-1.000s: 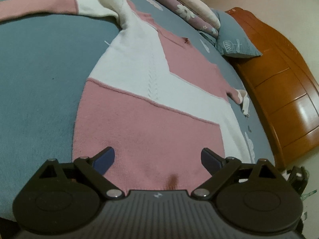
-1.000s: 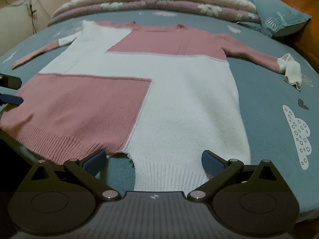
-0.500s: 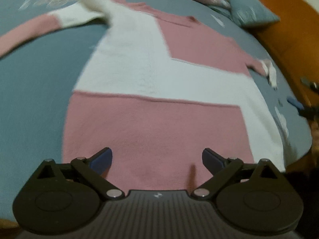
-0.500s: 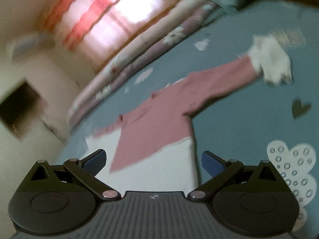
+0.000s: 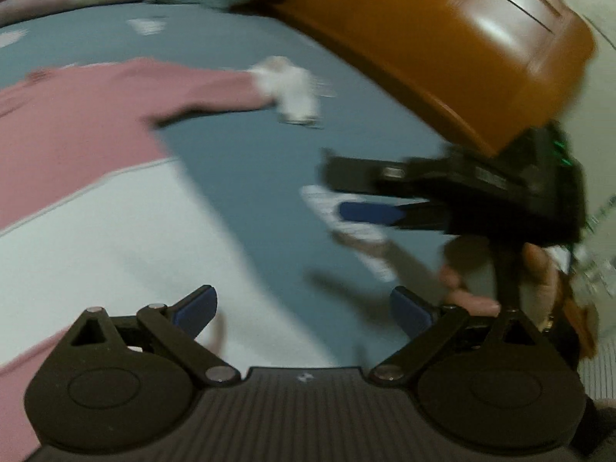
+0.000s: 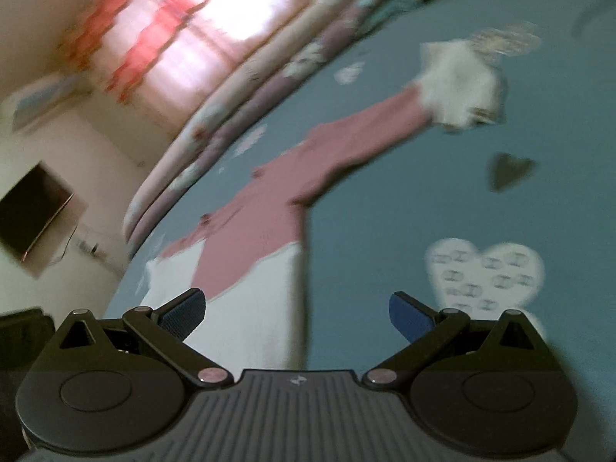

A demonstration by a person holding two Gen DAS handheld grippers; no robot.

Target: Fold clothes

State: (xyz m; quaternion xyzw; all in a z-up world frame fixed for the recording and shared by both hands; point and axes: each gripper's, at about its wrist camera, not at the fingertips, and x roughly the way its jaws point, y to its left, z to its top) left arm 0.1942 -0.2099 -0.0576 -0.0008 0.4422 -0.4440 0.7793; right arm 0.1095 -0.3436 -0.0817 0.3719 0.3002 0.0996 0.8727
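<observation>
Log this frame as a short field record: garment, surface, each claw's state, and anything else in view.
garment: pink and white sweater, spread flat, unfolded; sleeve with white cuff stretched out
surface: blue-grey printed bedsheet
left claw: open, empty, over the sweater's edge
right claw: open, empty, over the sweater's side edge; also seen in the left view
background: wooden headboard, folded quilts, curtained window
image quality: motion-blurred

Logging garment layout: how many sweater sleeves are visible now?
1: a pink sleeve with white cuff, stretched toward the headboard side. The other sleeve is out of view.
</observation>
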